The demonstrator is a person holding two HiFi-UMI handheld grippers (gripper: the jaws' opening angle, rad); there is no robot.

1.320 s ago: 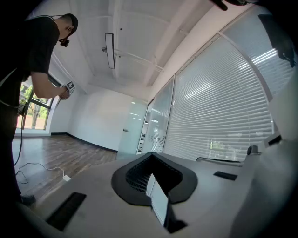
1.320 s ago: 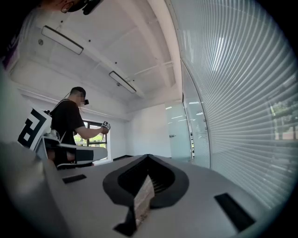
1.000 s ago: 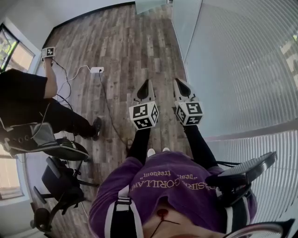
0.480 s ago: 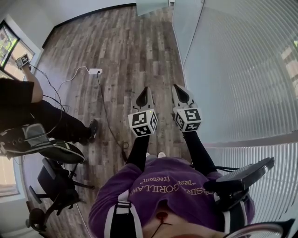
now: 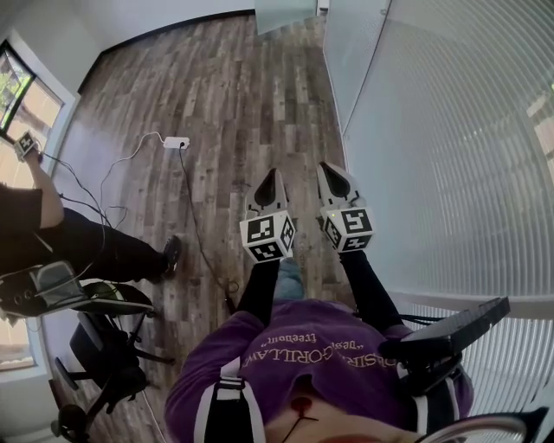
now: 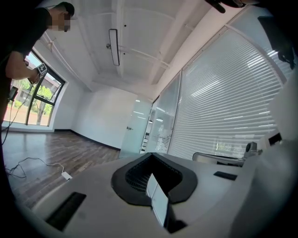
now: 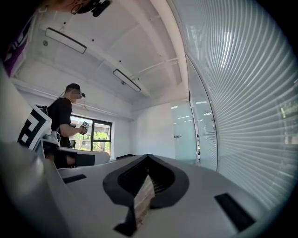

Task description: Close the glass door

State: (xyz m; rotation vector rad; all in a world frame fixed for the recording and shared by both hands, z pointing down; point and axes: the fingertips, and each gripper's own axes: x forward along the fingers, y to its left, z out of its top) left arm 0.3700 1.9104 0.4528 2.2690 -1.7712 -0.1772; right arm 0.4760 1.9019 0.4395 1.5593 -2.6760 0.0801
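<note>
- Left gripper view: the left gripper has its jaws pressed together to a point, with nothing between them.
- Right gripper view: the right gripper also has its jaws brought together, and it carries nothing.
- Head view: the left gripper and right gripper are held side by side, near each other but apart. Both are roughly level over the wood floor.
- Each carries a marker cube, the left one and the right one, at the end of a black sleeve above a purple shirt.
- The right gripper is just beside the blind-covered partition, which fills the right of the head view.
- The glass door stands at the far end of the room, well apart from both grippers. It is a frosted panel set out to the left of the partition line.
- In the gripper views the glass door is straight ahead beyond the closed tips, with a small handle on its left edge.
- A white power strip lies on the floor to the left, trailing a cable.
- Further left, another person in black holds up a marked device beside a window. An office chair stands nearby.
</note>
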